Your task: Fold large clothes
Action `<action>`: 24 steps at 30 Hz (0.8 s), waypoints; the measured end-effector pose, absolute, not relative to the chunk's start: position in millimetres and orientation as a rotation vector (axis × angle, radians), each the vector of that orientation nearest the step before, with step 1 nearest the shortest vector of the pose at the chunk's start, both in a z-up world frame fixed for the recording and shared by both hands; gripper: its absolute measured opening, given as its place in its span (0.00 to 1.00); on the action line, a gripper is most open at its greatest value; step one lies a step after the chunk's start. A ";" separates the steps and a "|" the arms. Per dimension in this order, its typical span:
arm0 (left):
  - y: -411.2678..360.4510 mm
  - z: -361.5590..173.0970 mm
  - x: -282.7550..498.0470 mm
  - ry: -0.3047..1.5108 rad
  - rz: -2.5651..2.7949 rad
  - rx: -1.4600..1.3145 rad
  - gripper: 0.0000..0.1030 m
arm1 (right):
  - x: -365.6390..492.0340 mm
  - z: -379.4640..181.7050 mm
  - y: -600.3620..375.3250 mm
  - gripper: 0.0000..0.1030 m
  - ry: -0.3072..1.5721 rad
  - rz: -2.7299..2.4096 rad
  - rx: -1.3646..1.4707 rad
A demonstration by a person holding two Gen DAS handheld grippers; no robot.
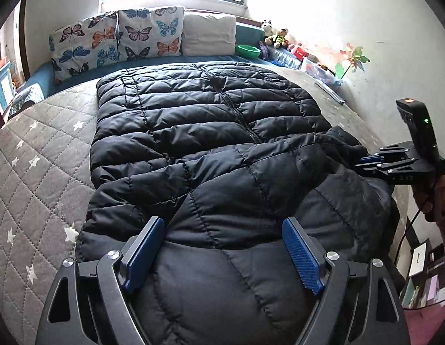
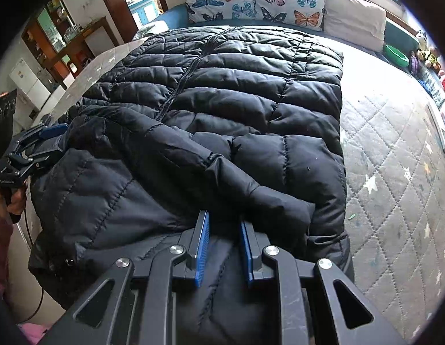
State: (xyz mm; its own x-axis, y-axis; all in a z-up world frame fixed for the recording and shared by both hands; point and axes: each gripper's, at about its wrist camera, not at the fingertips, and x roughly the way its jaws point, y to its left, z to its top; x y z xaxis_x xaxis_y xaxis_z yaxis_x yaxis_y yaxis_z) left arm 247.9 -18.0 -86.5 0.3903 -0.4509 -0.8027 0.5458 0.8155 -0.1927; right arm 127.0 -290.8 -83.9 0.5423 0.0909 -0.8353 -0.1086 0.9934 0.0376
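Black puffer jacket (image 1: 211, 132) on the bed: left gripper (image 1: 222, 247) wide open, right gripper (image 2: 222, 244) seemingly pinching its fabric.

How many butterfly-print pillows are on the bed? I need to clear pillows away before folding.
2. One butterfly pillow leans at the head of the bed, the second beside it, next to a plain cream pillow. Others may be hidden behind.

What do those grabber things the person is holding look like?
Each hand-held gripper is a black metal frame with triangle cut-outs, silver round bolts, and two flat blue bumpy finger pads. The left hand-held gripper and right hand-held gripper match. The right one carries a black box with an orange patch and green light and trails a black cable. A dark red sleeve shows.
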 end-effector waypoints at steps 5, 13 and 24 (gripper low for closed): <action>-18.4 -77.9 249.2 1.003 -0.629 0.119 0.87 | 119.0 -58.5 -276.3 0.23 0.993 0.054 -0.092; -21.6 -44.0 237.6 1.024 -0.645 0.121 0.87 | 106.9 -31.9 -238.7 0.23 0.964 0.154 -0.128; -39.8 -38.8 222.7 1.150 -0.787 0.056 0.85 | 134.2 -68.4 -190.8 0.24 1.089 0.199 -0.210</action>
